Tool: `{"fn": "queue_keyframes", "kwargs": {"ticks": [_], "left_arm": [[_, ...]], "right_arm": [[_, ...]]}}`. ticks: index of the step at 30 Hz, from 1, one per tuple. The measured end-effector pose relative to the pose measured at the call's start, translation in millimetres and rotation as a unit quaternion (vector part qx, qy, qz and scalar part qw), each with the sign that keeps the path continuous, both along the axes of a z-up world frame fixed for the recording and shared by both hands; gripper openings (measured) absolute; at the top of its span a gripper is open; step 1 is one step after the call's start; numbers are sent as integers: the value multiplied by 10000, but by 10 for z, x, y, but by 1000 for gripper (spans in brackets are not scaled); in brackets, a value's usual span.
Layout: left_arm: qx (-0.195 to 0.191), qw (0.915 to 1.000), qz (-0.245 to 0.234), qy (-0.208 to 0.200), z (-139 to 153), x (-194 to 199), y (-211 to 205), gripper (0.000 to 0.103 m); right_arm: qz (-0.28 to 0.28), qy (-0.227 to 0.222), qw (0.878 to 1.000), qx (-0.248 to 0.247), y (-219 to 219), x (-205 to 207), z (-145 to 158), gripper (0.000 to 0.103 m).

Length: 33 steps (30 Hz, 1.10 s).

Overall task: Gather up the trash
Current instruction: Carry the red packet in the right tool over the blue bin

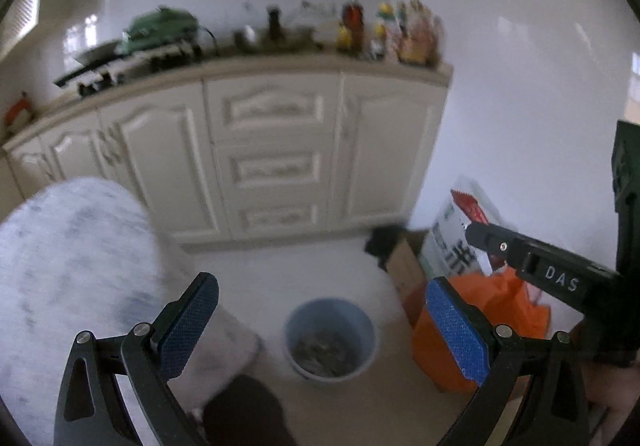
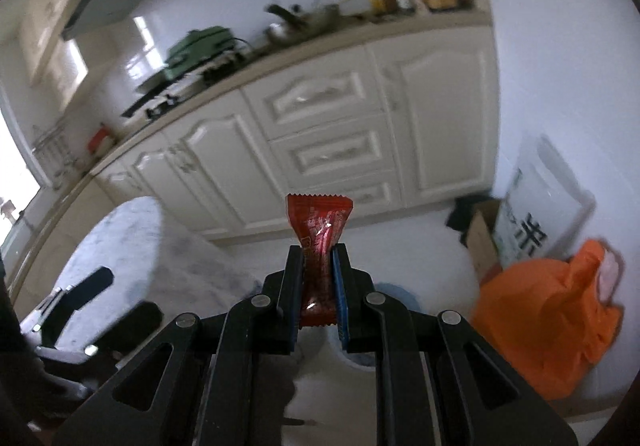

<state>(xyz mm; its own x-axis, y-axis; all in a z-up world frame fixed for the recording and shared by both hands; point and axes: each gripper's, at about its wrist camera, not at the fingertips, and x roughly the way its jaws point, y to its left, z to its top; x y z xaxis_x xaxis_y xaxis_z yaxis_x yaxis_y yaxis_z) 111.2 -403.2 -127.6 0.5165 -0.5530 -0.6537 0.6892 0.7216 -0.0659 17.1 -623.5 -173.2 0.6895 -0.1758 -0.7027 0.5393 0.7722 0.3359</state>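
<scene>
My right gripper [image 2: 317, 252] is shut on a red snack wrapper [image 2: 320, 234], which sticks up between its blue pads. In the left wrist view the right gripper [image 1: 478, 232] reaches in from the right with the red wrapper [image 1: 470, 207] at its tip. My left gripper [image 1: 320, 312] is open and empty, its blue pads [image 1: 456, 330] wide apart. Below and between them on the floor stands a blue trash bucket [image 1: 294, 328] with some grey trash inside. In the right wrist view only a sliver of the bucket [image 2: 404, 296] shows behind the fingers.
A white marble table [image 1: 68, 258] is at the left. Cream kitchen cabinets [image 1: 276, 149] with a cluttered counter stand behind. An orange bag [image 1: 496, 318], a cardboard box [image 1: 404, 266] and a white printed bag [image 1: 452, 246] sit on the floor at the right.
</scene>
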Motion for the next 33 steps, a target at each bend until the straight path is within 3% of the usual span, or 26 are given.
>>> {"fn": "queue_keyframes", "kwargs": {"ticks": [7,12,17,22,31,33], "left_arm": [[619,9955,138,708,-1082,375,-711,102],[1007,9840,738,1272,-1941,859,-1047,100],[1468,9652,1267,1755,-2781,1355,-1474,98],[1903,9474,1475,2111,-3497,1759,-1814,95],[2340,9082,1980,2850,-4453,2268,-1725,93],[2402,8993,2074,3009,-4597,2311,-1672,88]], "right_arm": [[-151,432,9982,393,-428,49,-851,14],[-68,720,9945,754,-595,271,-1502,14],[54,972,9903,995,-725,560,-2087,14],[207,1185,9858,1168,-747,805,-2556,14],[428,1706,9718,1568,-575,1039,-3459,14],[495,1812,9694,1578,-529,1085,-3594,14]]}}
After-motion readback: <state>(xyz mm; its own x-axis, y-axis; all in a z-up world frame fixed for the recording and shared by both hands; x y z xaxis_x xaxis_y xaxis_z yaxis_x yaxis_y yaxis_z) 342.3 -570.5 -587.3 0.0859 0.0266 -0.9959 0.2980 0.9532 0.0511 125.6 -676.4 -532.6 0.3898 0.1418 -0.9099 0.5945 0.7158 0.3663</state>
